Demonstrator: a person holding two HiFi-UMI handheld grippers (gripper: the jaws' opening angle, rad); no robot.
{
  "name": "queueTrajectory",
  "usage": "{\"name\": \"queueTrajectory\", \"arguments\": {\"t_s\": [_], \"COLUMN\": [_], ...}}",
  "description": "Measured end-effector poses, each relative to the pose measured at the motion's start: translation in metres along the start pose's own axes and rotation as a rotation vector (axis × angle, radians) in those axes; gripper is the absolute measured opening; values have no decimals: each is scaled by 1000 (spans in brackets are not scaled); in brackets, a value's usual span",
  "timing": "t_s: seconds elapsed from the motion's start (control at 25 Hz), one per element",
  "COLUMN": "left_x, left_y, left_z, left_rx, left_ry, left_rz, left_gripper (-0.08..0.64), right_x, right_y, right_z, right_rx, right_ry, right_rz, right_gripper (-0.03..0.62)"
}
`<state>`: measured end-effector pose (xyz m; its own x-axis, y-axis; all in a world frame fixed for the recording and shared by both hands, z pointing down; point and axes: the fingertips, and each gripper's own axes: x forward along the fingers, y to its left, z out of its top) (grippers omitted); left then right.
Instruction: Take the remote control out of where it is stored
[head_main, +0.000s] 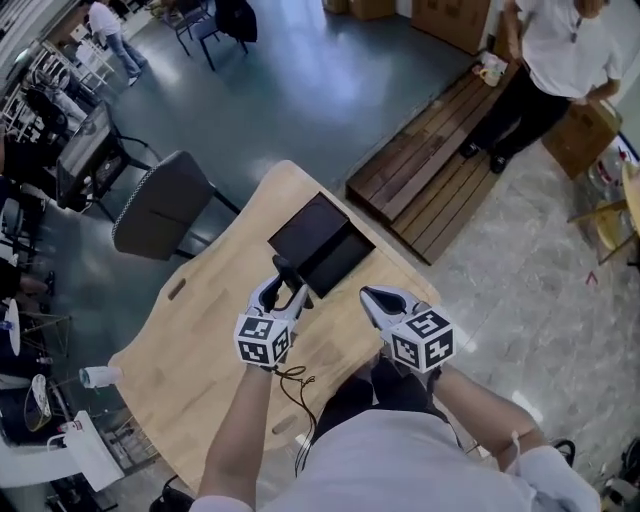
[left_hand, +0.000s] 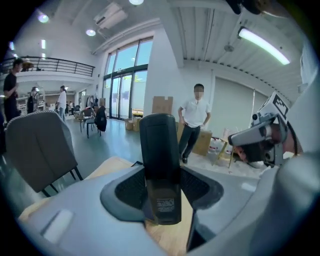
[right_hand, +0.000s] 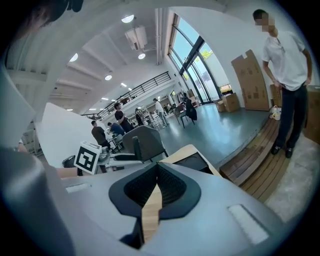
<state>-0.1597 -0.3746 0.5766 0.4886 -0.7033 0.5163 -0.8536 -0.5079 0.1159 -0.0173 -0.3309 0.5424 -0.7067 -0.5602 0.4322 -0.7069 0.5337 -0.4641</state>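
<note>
— where is the remote control (left_hand: 160, 150)?
— upright in the left tongs (head_main: 284, 296), which are clenched on its lower half. it is held clear of the desk (head_main: 200, 370), just on the near side of the open black box (head_main: 310, 235).
— and the right tongs (right_hand: 157, 172)?
— pressed together at the tips, empty, over the desk's near edge, beside the left pair but apart from it.
— what else is around?
— a grey chair (head_main: 160, 205) stands off the desk's far left side, and a person (head_main: 560, 50) in a white shirt stands by a wooden platform (head_main: 440, 170).
</note>
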Motion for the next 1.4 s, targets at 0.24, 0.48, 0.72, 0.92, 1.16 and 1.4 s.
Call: {"name": "queueTrajectory", "arguments": {"t_s": [0.24, 0.48, 0.72, 0.92, 1.16, 1.4], "left_x": [-66, -112, -137, -147, -152, -148], "left_y": [-10, -2, 14, 21, 24, 22], "left_z": [19, 31, 37, 39, 41, 41], "left_rx": [-85, -113, -125, -135, -143, -143], "left_ry": [-124, -211, -252, -271, -276, -270], "left_rz": [55, 151, 189, 212, 204, 190], "left_gripper": [221, 221, 221, 221, 221, 221], "right_x": [13, 29, 46, 56, 57, 57], "right_y": [25, 47, 69, 81, 89, 86], "right_z": [13, 32, 38, 40, 42, 42], "right_rx": [-37, -97, -130, -163, -180, -170], "right_ry": [-8, -17, -23, -12, -8, -10], "right_rz": [43, 84, 109, 125, 124, 111], "right_gripper": [28, 27, 27, 26, 26, 26]}}
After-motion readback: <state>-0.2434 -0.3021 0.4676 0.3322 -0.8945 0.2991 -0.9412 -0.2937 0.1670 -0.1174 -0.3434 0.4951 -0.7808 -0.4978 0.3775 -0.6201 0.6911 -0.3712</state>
